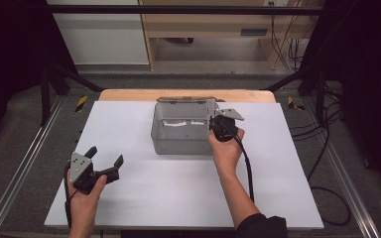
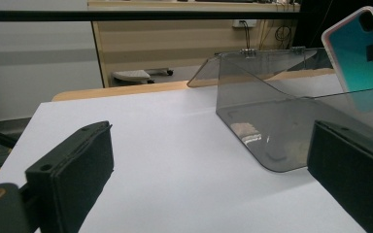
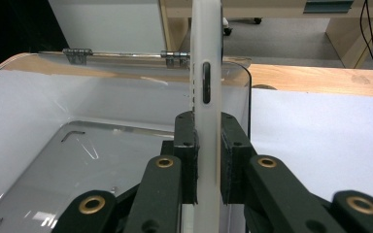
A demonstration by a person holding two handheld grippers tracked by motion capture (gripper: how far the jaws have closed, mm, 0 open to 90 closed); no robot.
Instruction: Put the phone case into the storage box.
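Note:
A clear grey plastic box [image 1: 182, 128] stands at the back middle of the white tabletop [image 1: 178, 188], its hinged lid [image 1: 186, 99] swung open toward the back. My right gripper [image 1: 213, 124] is at the box's right wall, shut on a phone [image 1: 211, 110] in a pale case. In the right gripper view the pads [image 3: 187, 145] squeeze the phone [image 3: 207, 58] edge-on and upright over the box [image 3: 77, 111]. My left gripper [image 1: 105, 155] is held open at the front left, well away from the box. The left gripper view shows the box [image 2: 272, 121] and the phone's teal back [image 2: 359, 53].
A wooden strip [image 1: 129, 94] runs along the table's far edge behind the lid. Metal rails [image 1: 25, 163] flank the table, and cables [image 1: 327, 148] lie on the floor to the right. Wooden furniture [image 1: 218, 25] stands beyond.

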